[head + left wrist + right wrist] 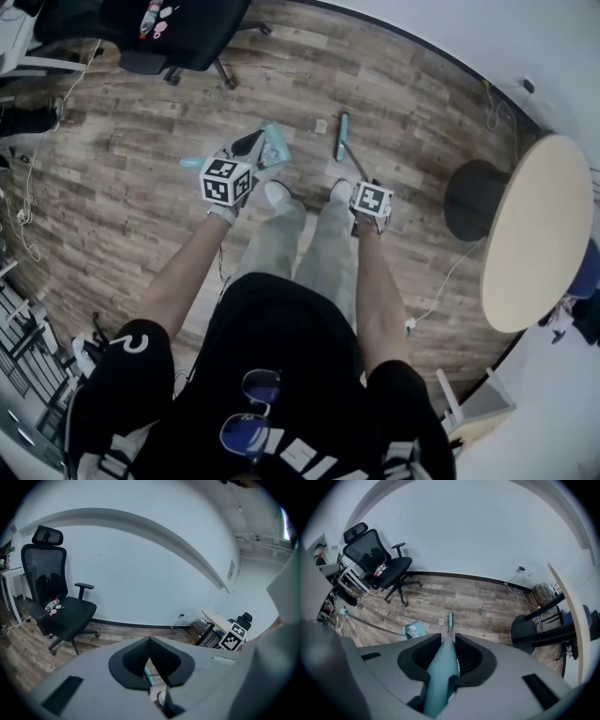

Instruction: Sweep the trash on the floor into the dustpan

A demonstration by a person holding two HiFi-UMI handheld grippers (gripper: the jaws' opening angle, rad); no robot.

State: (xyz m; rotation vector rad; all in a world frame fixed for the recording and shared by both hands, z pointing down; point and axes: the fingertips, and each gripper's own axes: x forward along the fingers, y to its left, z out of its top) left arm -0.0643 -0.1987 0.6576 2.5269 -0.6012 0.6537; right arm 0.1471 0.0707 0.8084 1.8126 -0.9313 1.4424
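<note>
Both arms hang straight down beside the person's legs. The right gripper (449,644) clamps the handle of the teal broom (342,138). The left gripper (246,146) is closed on the long handle of the dustpan (274,145). The trash (322,126) lies ahead, between dustpan and broom head.

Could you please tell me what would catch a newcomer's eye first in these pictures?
The long teal broom handle, clamped in the right gripper, fills the right gripper view's foreground and runs down to the wood-plank floor. There a small pale scrap of trash lies between the teal broom head and the teal plastic dustpan near the left gripper. A black mesh office chair stands by the white wall.
</note>
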